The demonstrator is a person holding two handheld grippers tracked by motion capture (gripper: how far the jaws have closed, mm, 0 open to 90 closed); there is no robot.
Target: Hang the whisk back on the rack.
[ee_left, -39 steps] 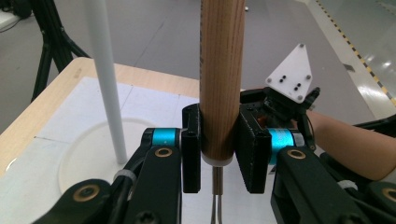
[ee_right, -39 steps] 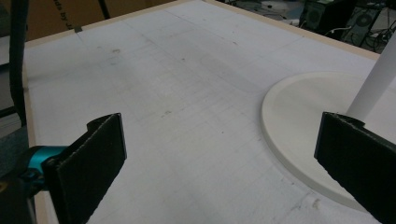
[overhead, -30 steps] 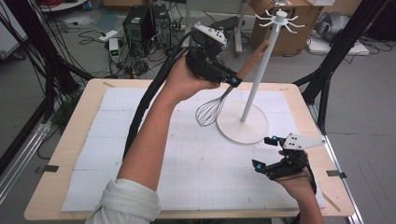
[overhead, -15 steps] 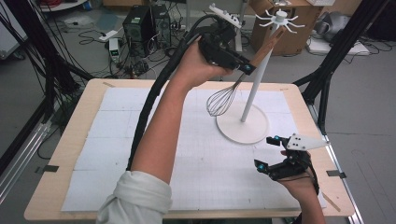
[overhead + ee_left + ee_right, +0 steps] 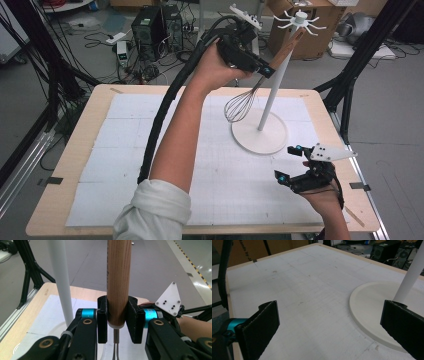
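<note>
My left gripper (image 5: 264, 70) is raised high over the table's far side, shut on a whisk's wooden handle (image 5: 118, 282). The whisk (image 5: 239, 106) hangs wire-end down, its handle slanting up toward the white hook crown (image 5: 300, 19) of a white stand. The stand's pole (image 5: 272, 85) rises from a round base (image 5: 260, 137); in the left gripper view the pole (image 5: 62, 282) stands just left of the handle. My right gripper (image 5: 290, 165) rests low at the near right, jaws wide open, with nothing between its pads (image 5: 260, 325).
A white gridded mat (image 5: 120, 165) covers the wooden table (image 5: 65, 200). A thick black cable (image 5: 165, 110) trails from the left gripper over the mat. Computers, cables and a cardboard box (image 5: 320, 40) lie on the floor beyond; black frame legs (image 5: 350, 85) stand at right.
My left gripper has lifted the whisk up and to the right, closer to the stand's pole and hooks. The right gripper has stayed where it was.
</note>
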